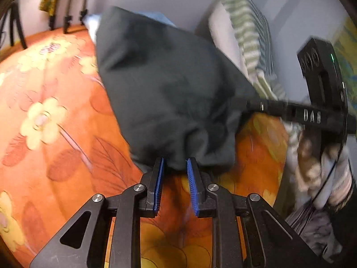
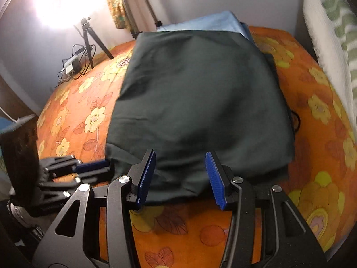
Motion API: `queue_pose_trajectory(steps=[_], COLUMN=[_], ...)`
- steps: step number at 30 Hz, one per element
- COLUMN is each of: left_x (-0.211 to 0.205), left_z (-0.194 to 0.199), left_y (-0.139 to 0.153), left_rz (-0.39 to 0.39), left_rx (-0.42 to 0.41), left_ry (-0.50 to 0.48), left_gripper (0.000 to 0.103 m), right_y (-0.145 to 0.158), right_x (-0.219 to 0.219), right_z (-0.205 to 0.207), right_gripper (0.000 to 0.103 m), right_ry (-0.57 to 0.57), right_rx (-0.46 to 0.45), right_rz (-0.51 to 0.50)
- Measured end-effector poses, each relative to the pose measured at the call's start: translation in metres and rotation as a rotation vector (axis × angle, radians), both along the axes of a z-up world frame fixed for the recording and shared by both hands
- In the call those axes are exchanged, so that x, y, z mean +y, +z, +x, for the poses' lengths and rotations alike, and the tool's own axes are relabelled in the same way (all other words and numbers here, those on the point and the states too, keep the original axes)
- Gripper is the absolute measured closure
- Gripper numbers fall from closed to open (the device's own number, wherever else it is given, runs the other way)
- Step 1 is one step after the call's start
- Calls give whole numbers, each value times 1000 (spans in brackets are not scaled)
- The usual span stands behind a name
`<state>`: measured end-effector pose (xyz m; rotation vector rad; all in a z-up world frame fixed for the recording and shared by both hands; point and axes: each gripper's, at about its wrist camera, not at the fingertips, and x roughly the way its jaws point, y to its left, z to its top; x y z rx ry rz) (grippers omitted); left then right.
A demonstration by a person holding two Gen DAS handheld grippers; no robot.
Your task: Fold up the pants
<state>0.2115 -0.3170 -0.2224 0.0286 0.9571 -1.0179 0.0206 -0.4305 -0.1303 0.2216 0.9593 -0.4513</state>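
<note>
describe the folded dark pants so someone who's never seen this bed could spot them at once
Start from the bed's orange bedspread with yellow flowers. In its middle lies a folded dark green-grey cloth rectangle, the pants, with a pale blue folded garment peeking out behind its far edge. The pants are the only plain dark thing on the patterned cover, and larger than the blue piece.

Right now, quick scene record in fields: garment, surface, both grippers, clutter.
garment: dark pants, folded into a broad panel, lying on the bed
surface: orange floral bedspread
under garment: light blue cloth shows at the far edge
left gripper: jaws slightly apart at the near hem, pads not pressing on the fabric
right gripper: open over the near edge, nothing clamped
clutter: striped pillow beside the bed; tripod by the wall
</note>
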Motion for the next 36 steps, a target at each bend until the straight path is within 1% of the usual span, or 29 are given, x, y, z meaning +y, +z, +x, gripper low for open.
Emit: queue_pose_trajectory(steps=[1,3,6,7,8,9,11,14,17,20,21,22,23,24,26,27,28,30,32,36], left_x=[0,2,12,16,20,27,33,41,45,33,29,26,24,23,23,23,24,25,26,27], left_z=[-4,-9,-9,-8,-6,-6,-2,6,7,11,12,13,14,14,15,16,17,19,20,22], left_y=[1,6,19,23,27,30,36,43,44,43,42,42,43,43,43,43,43,43,42,41], left_rz=[4,2,-34,-49,-66,-78,-88,-108,-112,-108,-106,-103,-101,-100,-93,-89,-87,-89,-86,-81], left_rx=[-15,-12,-15,-14,-14,-19,-42,-56,-66,-66,-66,-68,-72,-75,-88,-95,-97,-94,-96,-99], left_ry=[-7,-20,10,21,35,46,74,100,113,120,121,122,123,123,125,129,131,139,142,149], left_gripper=[84,84,84,83,81,75,73,73,73,73,73,73,73,73,73,73,73,73,73,73], right_y=[-1,1,17,21,26,31,39,41,32,22,19,17,15,12,13,14,17,21,22,10], right_x=[-4,-13,-31,-36,-43,-51,-70,-97,-116,-124,-124,-123,-122,-121,-116,-112,-109,-104,-101,-87], right_z=[-5,-14,-33,-37,-42,-48,-55,-61,-65,-66,-65,-64,-62,-60,-58,-57,-58,-62,-64,-62], right_gripper=[54,54,54,50,46,40,40,40,40,40,43,52,59,64,74,87,92,96,97,97], right_ry=[-6,-18,-58,-74,-95,-119,-151,-190,-220,-220,-218,-219,-216,-207,-203,-192,-188,-186,-171,-149], right_rx=[1,-7,-74,-90,-111,-139,-185,-216,-237,-248,-239,-231,-223,-216,-208,-200,-193,-192,-178,-76], right_rz=[9,10,1,-16,-36,-42,3,69,164,230,239,236,237,246,223,214,203,194,196,141])
